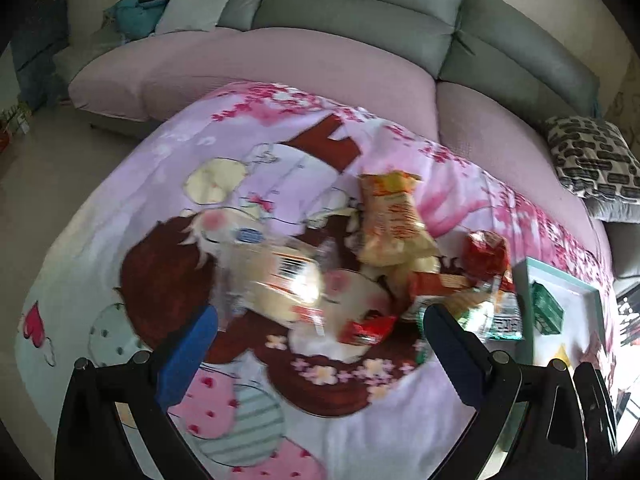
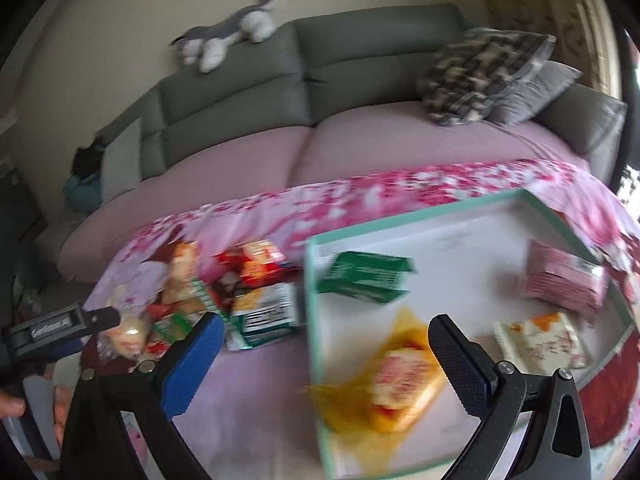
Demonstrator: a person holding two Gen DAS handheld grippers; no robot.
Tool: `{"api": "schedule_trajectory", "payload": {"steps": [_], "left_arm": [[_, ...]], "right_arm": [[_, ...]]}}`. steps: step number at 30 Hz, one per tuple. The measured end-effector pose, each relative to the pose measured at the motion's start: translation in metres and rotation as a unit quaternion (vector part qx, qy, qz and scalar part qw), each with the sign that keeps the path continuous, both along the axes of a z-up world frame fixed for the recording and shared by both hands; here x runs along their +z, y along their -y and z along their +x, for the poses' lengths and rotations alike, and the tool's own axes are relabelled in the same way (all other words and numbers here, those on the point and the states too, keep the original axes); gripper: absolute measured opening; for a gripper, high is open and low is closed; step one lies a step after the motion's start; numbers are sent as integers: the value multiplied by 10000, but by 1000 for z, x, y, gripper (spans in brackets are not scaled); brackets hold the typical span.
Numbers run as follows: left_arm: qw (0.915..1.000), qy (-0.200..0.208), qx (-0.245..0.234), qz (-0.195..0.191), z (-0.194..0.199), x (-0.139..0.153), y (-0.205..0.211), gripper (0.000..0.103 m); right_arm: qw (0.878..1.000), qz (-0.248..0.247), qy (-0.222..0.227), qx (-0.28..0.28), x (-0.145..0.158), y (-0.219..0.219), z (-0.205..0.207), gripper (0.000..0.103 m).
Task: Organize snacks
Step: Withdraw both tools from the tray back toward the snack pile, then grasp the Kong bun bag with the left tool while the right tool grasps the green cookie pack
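A teal-rimmed white tray (image 2: 313, 300) sits on the cloth-covered table. Inside it are a green box (image 2: 364, 280), a pink packet (image 2: 564, 284) and a white-and-orange packet (image 2: 540, 340). A blurred yellow packet (image 2: 396, 384) lies at the tray's near left corner, between the fingers of my open right gripper (image 2: 328, 344), untouched by either. Left of the tray is a loose snack pile (image 2: 240, 292). My left gripper (image 1: 320, 332) is open above a clear bread packet (image 1: 280, 280), beside a yellow-orange bag (image 1: 396, 216), a red packet (image 1: 484, 252) and a small red packet (image 1: 368, 328).
A cartoon-print pink cloth (image 1: 120, 248) covers the table. Behind it stands a grey sofa (image 2: 360, 64) with a pink seat cover, a patterned pillow (image 2: 480, 76) and a plush toy (image 2: 228, 36). A hand (image 2: 12, 404) holds the left gripper's handle (image 2: 60, 324) at far left.
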State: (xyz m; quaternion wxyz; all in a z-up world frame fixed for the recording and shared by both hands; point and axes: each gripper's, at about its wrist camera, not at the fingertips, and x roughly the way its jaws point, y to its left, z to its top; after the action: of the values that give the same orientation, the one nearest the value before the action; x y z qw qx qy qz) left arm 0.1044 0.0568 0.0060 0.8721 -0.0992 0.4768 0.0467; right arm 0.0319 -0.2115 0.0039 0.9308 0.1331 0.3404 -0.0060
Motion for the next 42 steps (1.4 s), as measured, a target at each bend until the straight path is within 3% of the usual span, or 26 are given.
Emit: {"api": "schedule_trajectory", "payload": {"steps": [9,14,22,31,42], "left_arm": [[9999,-44,102,-23,9,-8,-34,102],[9999,-56,134,-19,16,-14,-44,102],[9995,-293,75,-130,29,-33,-46,102],[9989,-431,45,-168,39,-48,-41,102],[9979,-644,19,38,49,-62,-31,102]], "right_arm": [[9983,-131,-87,558,-5,-46,20,103],[9949,-327,-416,860,-11,-70,38,103],[9807,-1467,-563,1162,-19,-112,57,103],[9660,-1954,-898,1434,-45,-139,72,103],[9660,-1950,-995,1375,-58,-137,79,103]]}}
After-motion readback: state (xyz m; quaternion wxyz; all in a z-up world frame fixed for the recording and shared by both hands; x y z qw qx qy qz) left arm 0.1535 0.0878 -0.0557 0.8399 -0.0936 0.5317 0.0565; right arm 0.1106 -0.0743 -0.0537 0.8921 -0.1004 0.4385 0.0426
